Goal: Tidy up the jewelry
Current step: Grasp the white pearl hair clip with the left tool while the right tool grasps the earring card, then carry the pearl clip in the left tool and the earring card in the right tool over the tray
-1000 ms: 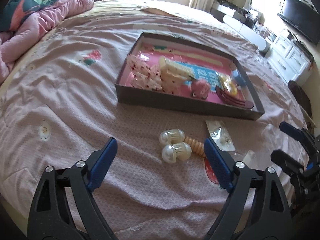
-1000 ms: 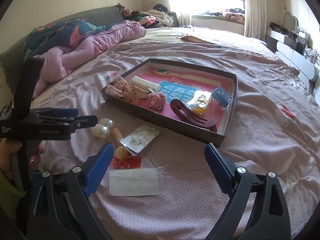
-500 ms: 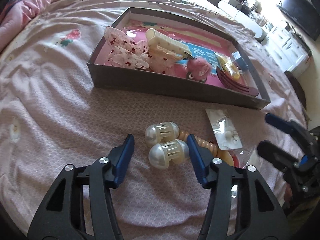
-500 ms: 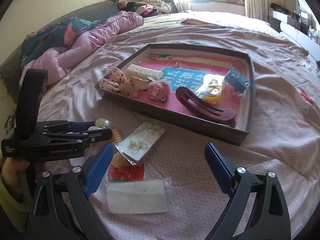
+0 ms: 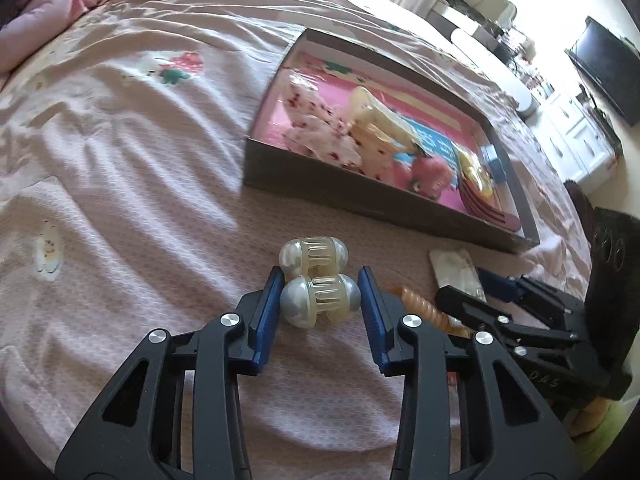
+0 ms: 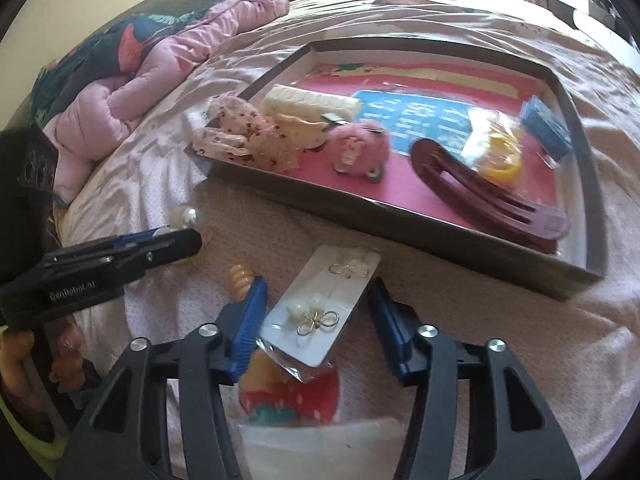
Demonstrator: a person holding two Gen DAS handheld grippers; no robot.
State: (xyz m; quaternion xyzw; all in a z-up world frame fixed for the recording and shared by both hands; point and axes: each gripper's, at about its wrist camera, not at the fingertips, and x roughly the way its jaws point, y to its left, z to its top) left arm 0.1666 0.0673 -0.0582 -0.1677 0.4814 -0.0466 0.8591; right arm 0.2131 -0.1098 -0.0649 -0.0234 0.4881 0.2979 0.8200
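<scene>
On the bed [image 5: 120,168], a pink quilt [image 6: 160,60] lies bunched toward the head edge. Mid-bed sits an open box [image 6: 460,236] holding floral bows [image 6: 240,140], a cream clip [image 6: 308,104], a pink pom-pom [image 6: 360,152], a maroon clip [image 6: 480,192], a yellow ring in a bag [image 6: 500,156] and a blue packet [image 6: 548,124]. Just outside the box's near wall lie an earring card [image 6: 324,308], an orange coil tie [image 5: 424,308] and two pearl clips [image 5: 316,276]. Left gripper [image 5: 320,304]: fingers closing around the nearer pearl clip, left pad at its end; firm contact cannot be told. Right gripper [image 6: 316,312]: fingers closing with the earring card between them, not yet pressing.
</scene>
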